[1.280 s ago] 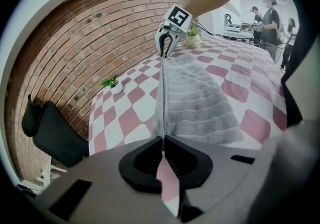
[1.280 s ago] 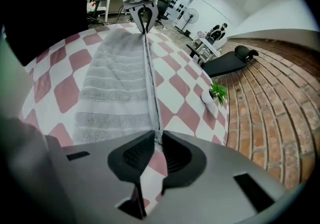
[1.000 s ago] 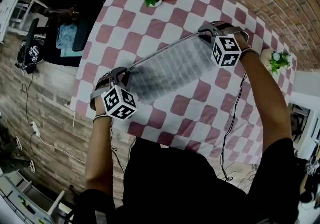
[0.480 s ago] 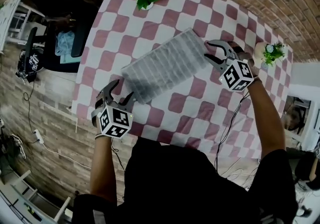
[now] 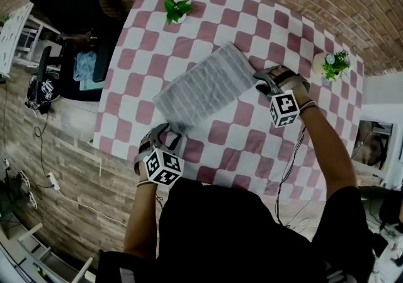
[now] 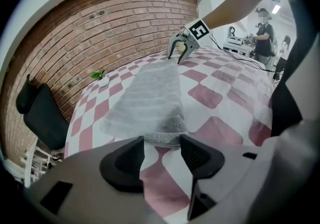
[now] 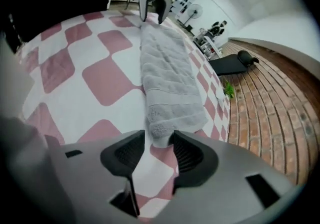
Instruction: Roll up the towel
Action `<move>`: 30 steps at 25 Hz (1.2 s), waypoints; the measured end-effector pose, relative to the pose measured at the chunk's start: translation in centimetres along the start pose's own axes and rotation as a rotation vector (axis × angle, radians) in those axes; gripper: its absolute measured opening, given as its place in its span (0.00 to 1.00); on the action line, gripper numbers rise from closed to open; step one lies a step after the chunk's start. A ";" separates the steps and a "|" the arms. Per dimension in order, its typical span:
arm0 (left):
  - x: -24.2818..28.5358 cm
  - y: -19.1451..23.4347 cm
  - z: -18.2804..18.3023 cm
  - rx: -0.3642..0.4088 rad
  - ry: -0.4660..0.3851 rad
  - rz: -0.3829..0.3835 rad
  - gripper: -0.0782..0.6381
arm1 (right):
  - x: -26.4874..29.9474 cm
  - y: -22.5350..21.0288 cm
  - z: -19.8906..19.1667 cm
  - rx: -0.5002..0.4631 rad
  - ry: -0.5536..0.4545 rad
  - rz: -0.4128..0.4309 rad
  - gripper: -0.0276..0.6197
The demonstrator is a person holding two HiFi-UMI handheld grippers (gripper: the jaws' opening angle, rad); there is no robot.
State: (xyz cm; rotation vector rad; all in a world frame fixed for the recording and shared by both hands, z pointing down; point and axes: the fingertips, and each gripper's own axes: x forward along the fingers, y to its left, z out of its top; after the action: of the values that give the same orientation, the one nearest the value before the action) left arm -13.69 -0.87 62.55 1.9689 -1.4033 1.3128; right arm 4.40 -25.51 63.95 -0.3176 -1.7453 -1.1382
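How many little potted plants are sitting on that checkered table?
2. One potted plant stands near the table's far left corner; the second potted plant stands near its far right edge. None looks hidden.

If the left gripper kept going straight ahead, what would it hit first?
Probably the near end of the grey towel, just ahead of the left gripper, whose fingers are closing with nothing between them.

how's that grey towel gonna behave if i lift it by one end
Probably floppy: the towel lies flat and limp, folded into a long strip, so a lifted end would likely sag and drape. Its ribbed terry pile looks grippy, not slippery. Pushed, it may bunch against the tablecloth rather than slide.
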 end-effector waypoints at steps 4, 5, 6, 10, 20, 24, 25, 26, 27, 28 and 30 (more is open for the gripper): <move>-0.3 0.1 -0.7 -0.034 0.009 -0.010 0.46 | 1.3 0.1 -0.3 -0.101 0.039 0.014 0.27; -0.3 0.1 -0.8 -0.031 0.013 -0.013 0.46 | 1.4 0.1 -0.2 -0.108 0.039 0.025 0.24; -0.3 0.0 -1.0 -0.031 0.015 -0.016 0.47 | 1.6 0.2 -0.2 -0.119 0.040 0.036 0.22; -0.7 -0.4 -1.0 -0.069 0.001 -0.025 0.47 | 1.6 0.6 -1.1 -0.220 0.050 0.043 0.14; -1.9 0.5 1.3 0.032 -0.033 0.026 0.48 | 3.8 -5.7 -8.4 -0.561 0.143 -0.003 0.14; -1.5 1.2 1.4 0.031 -0.031 0.030 0.48 | 6.1 -10.0 -9.9 -0.606 0.176 0.002 0.14; -1.4 1.4 1.3 0.029 -0.027 0.030 0.48 | 6.6 -10.7 -10.1 -0.607 0.184 0.009 0.14; -1.2 1.6 1.2 0.028 -0.024 0.031 0.48 | 7.1 -11.3 -10.5 -0.602 0.195 0.021 0.15; -1.1 1.9 1.1 0.027 -0.022 0.031 0.48 | 7.4 -11.7 -10.9 -0.588 0.210 0.035 0.27; -1.0 2.1 1.1 0.028 -0.021 0.032 0.48 | 7.6 -12.1 -11.3 -0.565 0.227 0.046 0.41; -0.8 2.4 1.0 0.035 -0.017 0.034 0.48 | 7.1 -12.9 -11.3 -0.490 0.239 0.040 0.47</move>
State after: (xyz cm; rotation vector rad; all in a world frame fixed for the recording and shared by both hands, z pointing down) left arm -15.38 -2.16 60.91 1.9919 -1.4369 1.3472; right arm -0.69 -43.33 63.63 -0.4860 -1.2333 -1.5032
